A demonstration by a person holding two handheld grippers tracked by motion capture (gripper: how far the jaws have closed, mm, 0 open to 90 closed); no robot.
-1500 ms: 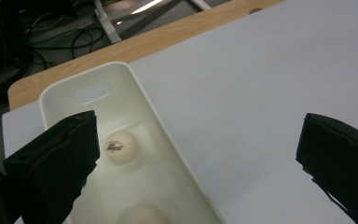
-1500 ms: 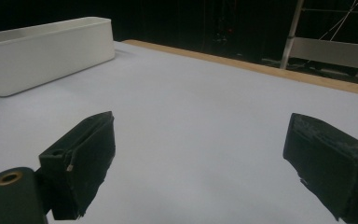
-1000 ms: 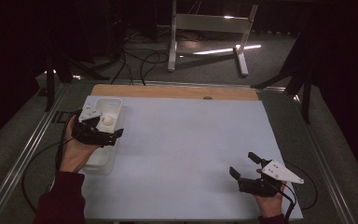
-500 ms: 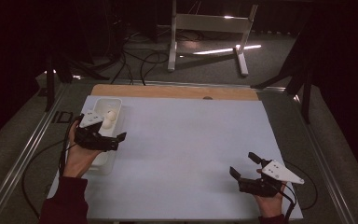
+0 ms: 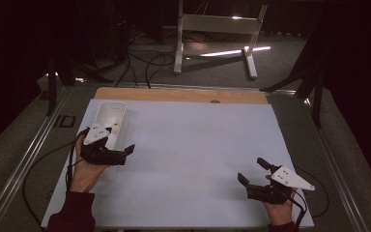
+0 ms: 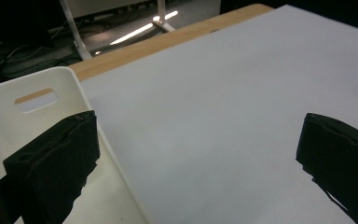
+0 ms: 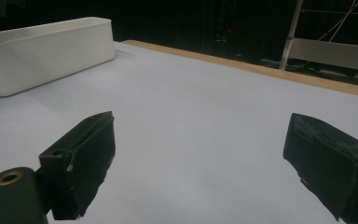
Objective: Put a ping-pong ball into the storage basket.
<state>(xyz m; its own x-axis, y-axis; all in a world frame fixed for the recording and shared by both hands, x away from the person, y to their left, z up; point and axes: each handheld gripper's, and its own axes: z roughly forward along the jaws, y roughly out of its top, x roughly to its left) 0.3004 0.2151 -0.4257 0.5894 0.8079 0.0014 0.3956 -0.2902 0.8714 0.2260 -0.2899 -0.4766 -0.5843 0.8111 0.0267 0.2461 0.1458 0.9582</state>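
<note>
The wide middle of the white sheet (image 5: 188, 154) lies bare between the two grippers, open for passage in any direction. The one obstacle is the white bin (image 5: 110, 121) along the sheet's left edge; its wall rises right beside the left gripper (image 5: 121, 152), which stands with jaws apart

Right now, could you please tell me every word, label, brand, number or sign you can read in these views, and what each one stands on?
There is no readable text in any view.
The white bin, the pale table cover, the left gripper and the right gripper carry no legible marks.
A dark outlined mark on the table frame resembles lettering but is too small to read.
</note>
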